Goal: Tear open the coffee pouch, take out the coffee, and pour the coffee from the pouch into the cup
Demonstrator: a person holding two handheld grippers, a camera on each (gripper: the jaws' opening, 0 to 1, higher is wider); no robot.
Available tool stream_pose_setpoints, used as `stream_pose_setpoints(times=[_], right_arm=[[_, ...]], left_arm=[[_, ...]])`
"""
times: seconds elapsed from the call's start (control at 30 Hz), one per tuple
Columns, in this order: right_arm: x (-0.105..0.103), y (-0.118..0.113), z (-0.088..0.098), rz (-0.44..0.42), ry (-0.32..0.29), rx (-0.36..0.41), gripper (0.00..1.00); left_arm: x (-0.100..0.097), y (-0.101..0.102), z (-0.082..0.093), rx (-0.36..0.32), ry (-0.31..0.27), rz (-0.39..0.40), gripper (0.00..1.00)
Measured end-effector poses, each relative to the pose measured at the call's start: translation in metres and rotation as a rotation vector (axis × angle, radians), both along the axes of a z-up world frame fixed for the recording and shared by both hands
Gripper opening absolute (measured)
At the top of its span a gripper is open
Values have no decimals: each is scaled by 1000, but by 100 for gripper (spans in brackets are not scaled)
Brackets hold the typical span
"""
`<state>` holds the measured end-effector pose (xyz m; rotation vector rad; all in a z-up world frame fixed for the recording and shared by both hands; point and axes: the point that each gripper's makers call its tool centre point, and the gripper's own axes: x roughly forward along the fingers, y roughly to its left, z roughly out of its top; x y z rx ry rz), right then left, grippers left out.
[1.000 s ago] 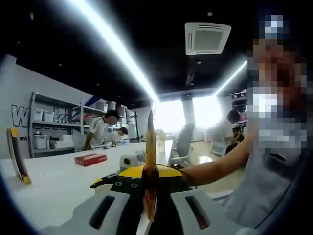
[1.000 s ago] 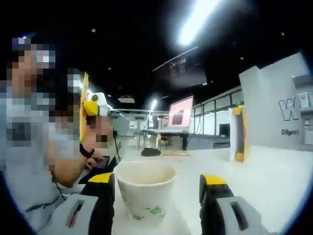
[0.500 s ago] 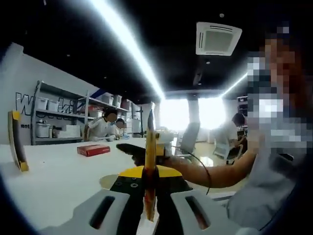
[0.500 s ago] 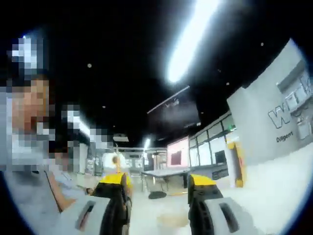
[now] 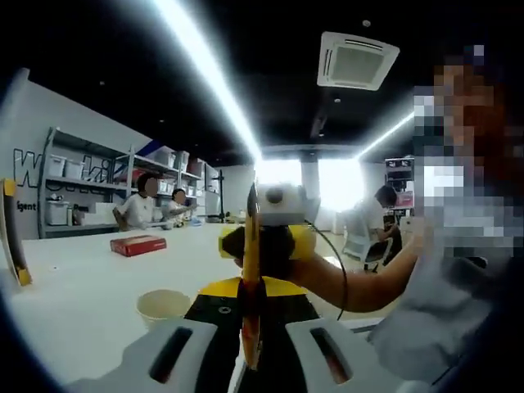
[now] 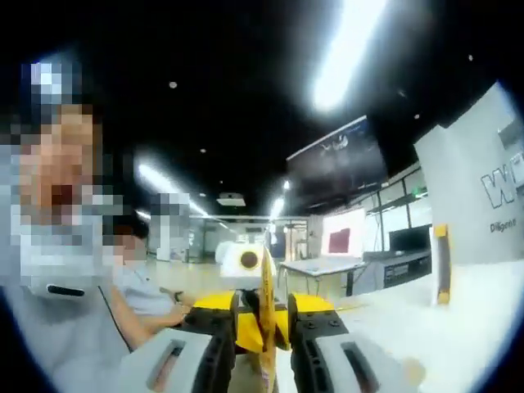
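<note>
The coffee pouch, yellow-orange and seen edge-on as a thin upright strip, stands between the jaws of my left gripper, which is shut on its lower part. My right gripper has come in from the right and its yellow-tipped jaws are closed on the pouch's upper part. In the right gripper view the pouch rises as a thin yellow edge between the jaws of my right gripper, with the left gripper just behind. A paper cup stands upright on the white table, to the left of my left gripper.
A red box lies farther back on the table. A yellow-and-black upright panel stands at the left edge, also seen as a panel on the right. Shelves with bins and seated people are behind. A person's arm reaches in from the right.
My right gripper has come up to the pouch and its jaws have closed from wide apart onto it. The cup now shows beside my left gripper.
</note>
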<state>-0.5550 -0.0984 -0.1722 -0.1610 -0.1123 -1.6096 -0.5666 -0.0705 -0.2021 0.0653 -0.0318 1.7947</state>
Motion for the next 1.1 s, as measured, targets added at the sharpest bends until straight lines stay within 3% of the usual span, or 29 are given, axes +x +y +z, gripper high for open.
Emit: stream_pose_setpoints(times=[0.27, 0.57, 0.67, 0.77, 0.87, 0.97, 1.0, 1.07, 1.1], right_arm=[[-16, 10, -6, -22, -28, -1, 8], [-15, 12, -3, -9, -79, 9, 6], [-16, 16, -2, -17, -75, 1, 6], [-15, 26, 3, -26, -74, -27, 6], [-15, 36, 5, -43, -71, -30, 6], [-14, 41, 3, -45, -76, -1, 5], [-14, 42, 1, -44, -73, 20, 5], [-13, 42, -3, -46, -57, 73, 5], [-14, 43, -4, -52, -50, 92, 5]], left_arm=[[-3, 2, -7, -21, -11, 6, 10], [4, 4, -5, -24, 11, -26, 11], [8, 4, -6, -41, 21, -39, 16], [14, -2, 1, -36, 14, -46, 26], [14, -15, 23, 20, 51, -13, 26], [15, -22, 42, 52, 22, -53, 23], [12, -19, 50, 31, 10, -74, 23], [12, -11, 49, -86, -7, -108, 23], [9, -4, 50, -176, -9, -122, 23]])
